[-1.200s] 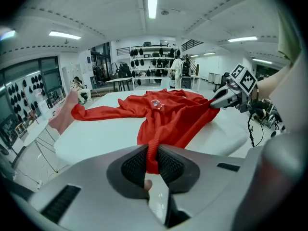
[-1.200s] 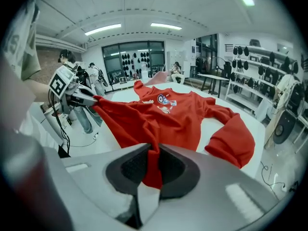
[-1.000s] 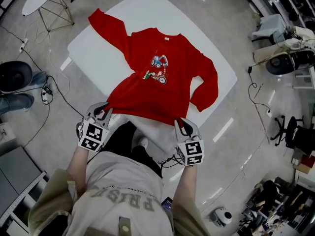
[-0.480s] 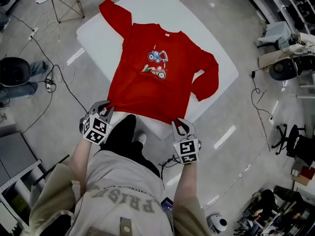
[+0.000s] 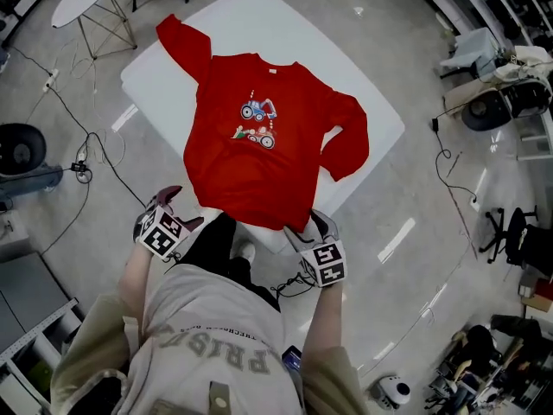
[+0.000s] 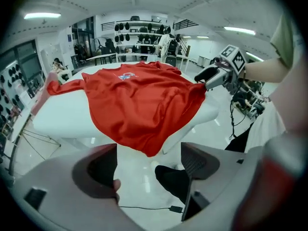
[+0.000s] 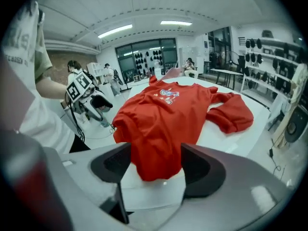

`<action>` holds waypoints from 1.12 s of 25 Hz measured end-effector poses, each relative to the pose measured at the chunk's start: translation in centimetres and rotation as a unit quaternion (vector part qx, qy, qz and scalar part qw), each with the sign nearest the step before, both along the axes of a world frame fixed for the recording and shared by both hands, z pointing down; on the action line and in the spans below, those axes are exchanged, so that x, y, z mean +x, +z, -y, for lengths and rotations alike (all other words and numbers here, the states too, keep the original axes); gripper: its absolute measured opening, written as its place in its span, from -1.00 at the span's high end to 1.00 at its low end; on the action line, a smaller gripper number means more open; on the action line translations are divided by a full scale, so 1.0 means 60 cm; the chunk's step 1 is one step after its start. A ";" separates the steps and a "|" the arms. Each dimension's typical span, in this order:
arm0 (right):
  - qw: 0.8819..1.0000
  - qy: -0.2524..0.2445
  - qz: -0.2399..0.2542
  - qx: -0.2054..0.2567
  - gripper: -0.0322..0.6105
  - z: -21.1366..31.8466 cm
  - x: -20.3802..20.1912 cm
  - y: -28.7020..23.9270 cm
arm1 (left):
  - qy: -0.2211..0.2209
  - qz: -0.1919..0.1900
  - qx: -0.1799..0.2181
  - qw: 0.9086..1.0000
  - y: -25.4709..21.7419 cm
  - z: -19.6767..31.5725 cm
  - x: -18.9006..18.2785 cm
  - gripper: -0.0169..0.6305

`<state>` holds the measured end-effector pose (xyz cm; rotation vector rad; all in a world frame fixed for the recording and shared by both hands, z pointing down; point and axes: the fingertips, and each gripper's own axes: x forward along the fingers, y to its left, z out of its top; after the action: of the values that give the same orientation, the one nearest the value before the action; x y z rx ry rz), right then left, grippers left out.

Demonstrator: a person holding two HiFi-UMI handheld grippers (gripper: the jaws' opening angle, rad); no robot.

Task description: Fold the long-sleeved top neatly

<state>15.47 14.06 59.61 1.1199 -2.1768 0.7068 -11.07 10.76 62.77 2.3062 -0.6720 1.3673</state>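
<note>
In the head view no fold is seen. The long-sleeved top [image 5: 259, 137] is spread front-up on the white table [image 5: 259, 15], with its hem draped over the edge just ahead of the left gripper [image 5: 180, 210] and the right gripper [image 5: 309, 230]. All folding is judged to be left.

In the left gripper view the jaws have just been opening and are held wide apart, with nothing between them. A hem corner hangs just beyond.

In the right gripper view the jaws have likewise just been opening. The other hem corner hangs between them, unpressed, and a bunched sleeve [image 7: 233, 114] lies further ahead.

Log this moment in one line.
red top: spread on white table, hem overhanging | left tongs: just opened, empty | right tongs: just opened, hem between, ungripped
</note>
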 end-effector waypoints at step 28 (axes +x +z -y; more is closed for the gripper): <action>0.986 -0.044 -0.159 -0.008 0.34 0.186 0.242 0.049 | -0.047 -0.171 0.053 0.983 -0.174 0.084 0.478 -0.28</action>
<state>29.99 2.91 62.52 1.0430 -1.9329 0.4689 17.63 5.74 52.32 2.4744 -0.7446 0.8808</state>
